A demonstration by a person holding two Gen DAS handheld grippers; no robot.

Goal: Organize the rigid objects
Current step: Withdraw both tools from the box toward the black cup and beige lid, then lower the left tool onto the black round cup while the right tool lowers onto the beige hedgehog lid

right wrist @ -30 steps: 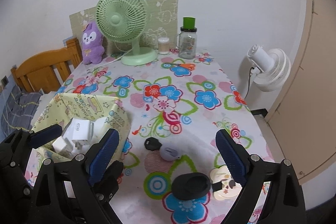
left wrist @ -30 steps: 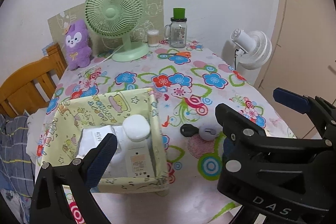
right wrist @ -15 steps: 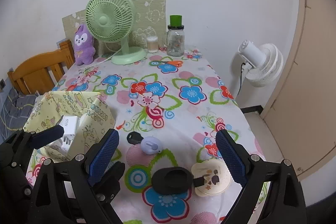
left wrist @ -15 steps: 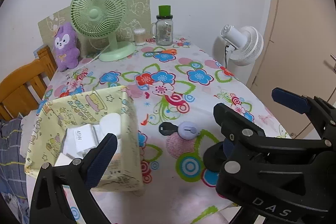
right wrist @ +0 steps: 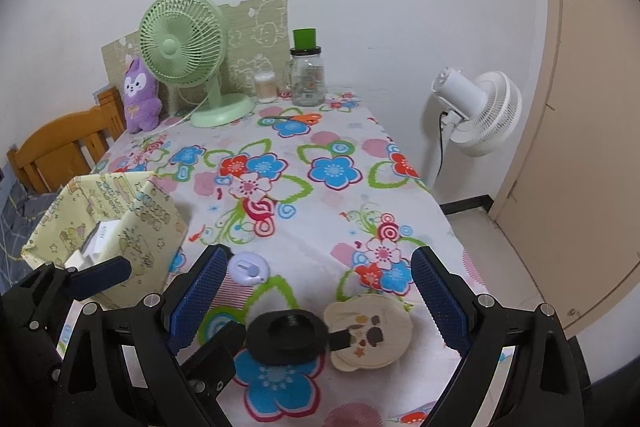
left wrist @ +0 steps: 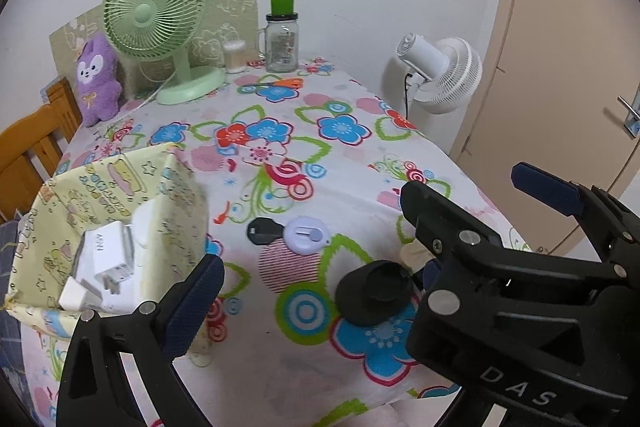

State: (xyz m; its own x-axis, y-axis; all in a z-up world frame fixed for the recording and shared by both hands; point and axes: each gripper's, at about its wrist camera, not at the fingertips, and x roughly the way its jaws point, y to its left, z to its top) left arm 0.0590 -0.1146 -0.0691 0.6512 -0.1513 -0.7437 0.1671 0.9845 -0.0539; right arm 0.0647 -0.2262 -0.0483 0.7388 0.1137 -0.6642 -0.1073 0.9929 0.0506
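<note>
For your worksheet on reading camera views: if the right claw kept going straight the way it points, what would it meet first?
Most likely the black round case on the tablecloth, lying between the open right claw fingers, though depth is uncertain.

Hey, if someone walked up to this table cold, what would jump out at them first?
Probably the loud flowered tablecloth, then the mint-green desk fan at the far end with a purple plush toy beside it. On the near left stands a yellow cartoon-print box holding white chargers. Near the front edge a black round object lies next to a cream bear-shaped pad, between the open right gripper's fingers.
</note>
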